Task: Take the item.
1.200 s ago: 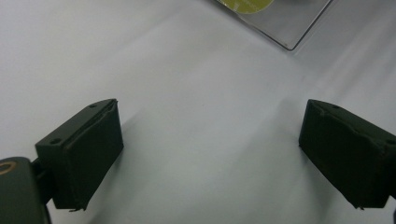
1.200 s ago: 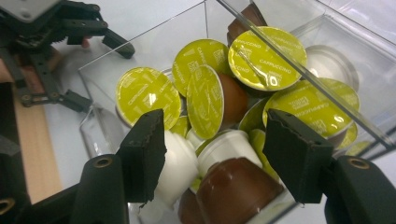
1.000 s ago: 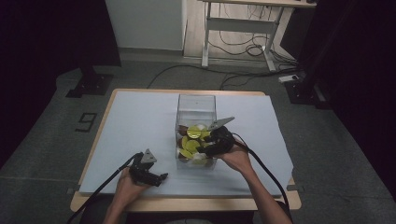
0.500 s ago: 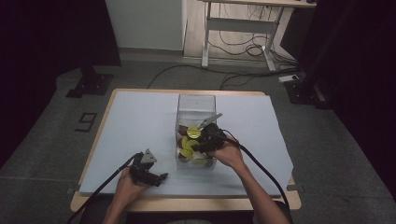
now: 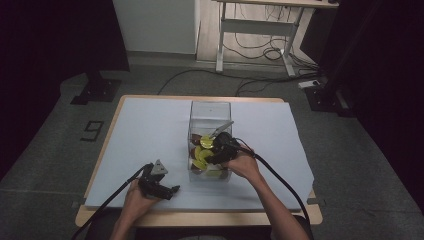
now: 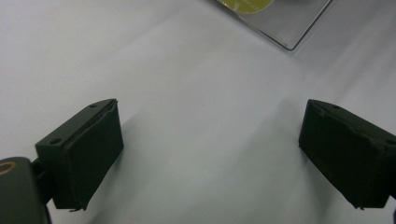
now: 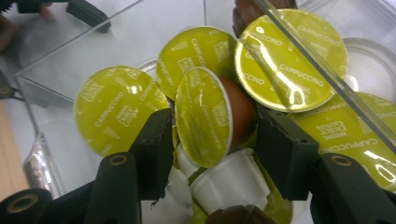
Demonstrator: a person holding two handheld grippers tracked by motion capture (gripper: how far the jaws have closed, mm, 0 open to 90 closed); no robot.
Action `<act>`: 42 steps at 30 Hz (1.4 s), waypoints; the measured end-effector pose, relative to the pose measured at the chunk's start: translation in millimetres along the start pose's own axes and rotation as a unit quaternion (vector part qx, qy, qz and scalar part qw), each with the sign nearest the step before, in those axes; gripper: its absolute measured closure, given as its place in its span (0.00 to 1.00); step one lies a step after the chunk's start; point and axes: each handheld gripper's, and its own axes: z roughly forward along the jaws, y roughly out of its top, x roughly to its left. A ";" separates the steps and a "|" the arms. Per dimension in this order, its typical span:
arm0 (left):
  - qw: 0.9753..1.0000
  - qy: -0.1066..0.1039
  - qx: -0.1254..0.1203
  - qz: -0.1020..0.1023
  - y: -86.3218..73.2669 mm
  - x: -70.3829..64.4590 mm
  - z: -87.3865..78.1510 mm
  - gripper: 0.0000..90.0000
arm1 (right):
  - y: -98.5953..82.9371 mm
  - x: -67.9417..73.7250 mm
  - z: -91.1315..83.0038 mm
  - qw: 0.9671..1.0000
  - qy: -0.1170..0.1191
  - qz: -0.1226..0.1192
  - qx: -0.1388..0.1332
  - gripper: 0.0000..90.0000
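Observation:
A clear plastic box (image 5: 210, 108) stands mid-table and holds several coffee capsules (image 5: 200, 156) with yellow-green lids. My right gripper (image 5: 209, 149) reaches down into the box from its right side. In the right gripper view my right gripper (image 7: 212, 140) is shut on one brown-bodied capsule (image 7: 205, 116), which stands on edge between the jaws. White and brown capsules (image 7: 229, 179) lie under it. My left gripper (image 5: 169, 190) rests low over the white table cover near the front edge, left of the box. In its own view the left gripper (image 6: 210, 154) stands open with nothing between the jaws.
A white sheet (image 5: 145, 130) covers the wooden table (image 5: 200, 219). The box's near corner (image 6: 289, 42) lies ahead of the left jaws. Cables trail from both grippers off the front edge. A desk frame (image 5: 255, 35) and floor cables stand beyond the table.
My right gripper has moved left and down from the box's right rim into the capsules and now has one between its jaws. The left gripper has stayed put.

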 end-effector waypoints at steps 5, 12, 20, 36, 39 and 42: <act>1.000 0.000 0.000 0.000 0.0 0.0 0.0 0.06 | 0.9 -1.2 2.1 1.000 -0.002 0.004 0.003 0.50; 1.000 0.000 0.000 0.000 0.0 -0.1 0.0 0.06 | 3.3 -3.5 4.2 1.000 -0.015 0.010 0.006 0.50; 1.000 0.000 0.000 0.000 0.0 0.0 0.0 0.06 | 4.0 -5.5 4.4 1.000 -0.009 0.016 0.008 0.49; 1.000 0.000 0.000 0.000 0.0 -0.1 0.0 0.06 | 1.7 3.4 1.3 1.000 0.010 0.003 0.009 0.54; 1.000 0.000 0.000 0.000 0.0 -0.1 0.1 0.06 | 1.9 5.1 -4.2 1.000 0.014 0.001 -0.005 0.58; 1.000 0.001 0.000 0.000 0.0 -0.2 0.1 0.06 | 2.3 4.3 -6.7 1.000 0.021 0.003 -0.009 0.59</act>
